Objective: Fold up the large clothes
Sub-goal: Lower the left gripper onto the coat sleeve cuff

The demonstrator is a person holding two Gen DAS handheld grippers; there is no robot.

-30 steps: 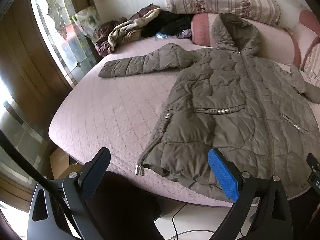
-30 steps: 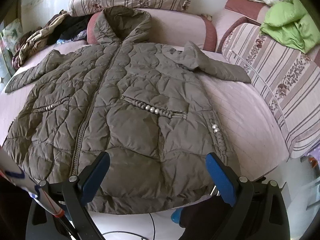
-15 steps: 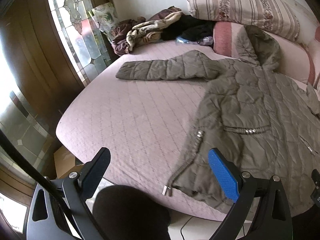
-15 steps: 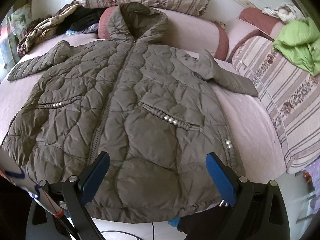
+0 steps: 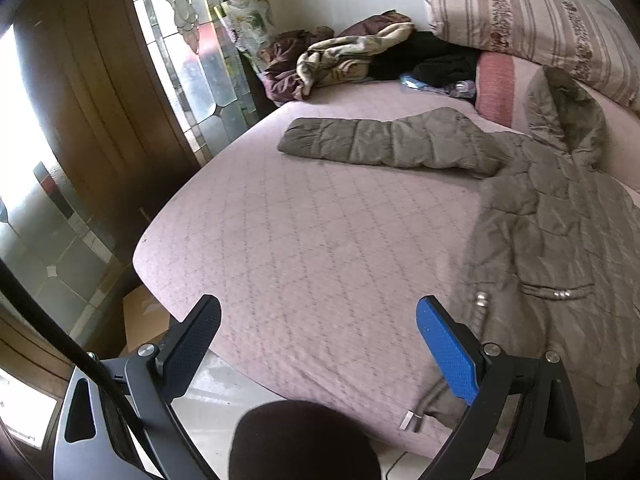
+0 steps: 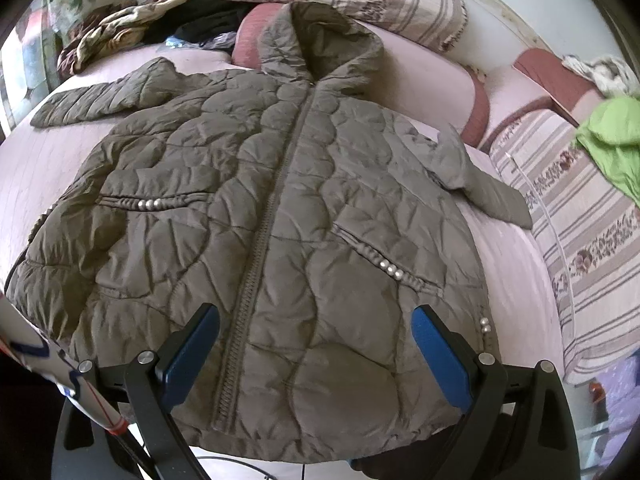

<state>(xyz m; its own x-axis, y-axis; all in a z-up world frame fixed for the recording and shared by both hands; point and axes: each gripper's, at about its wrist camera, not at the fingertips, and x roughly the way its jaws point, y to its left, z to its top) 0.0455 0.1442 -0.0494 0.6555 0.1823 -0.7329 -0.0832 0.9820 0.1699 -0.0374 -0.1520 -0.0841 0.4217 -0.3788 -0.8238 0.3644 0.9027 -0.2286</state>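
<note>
An olive quilted hooded coat lies face up and zipped on the pink bed, both sleeves spread out, hood against the pillows. In the left wrist view the coat fills the right side, its left sleeve stretched across the bedspread. My left gripper is open and empty over the bed's near left edge, left of the coat's hem and drawstring. My right gripper is open and empty just above the coat's lower hem, astride the zipper.
The pink quilted bedspread has bare room left of the coat. A pile of clothes sits at the far corner by the stained-glass window. Striped pillows and a green garment line the right side.
My left gripper has swung left, away from the coat's hem and over bare bedspread. My right gripper has moved left and closer over the coat's lower middle. Both stay open.
</note>
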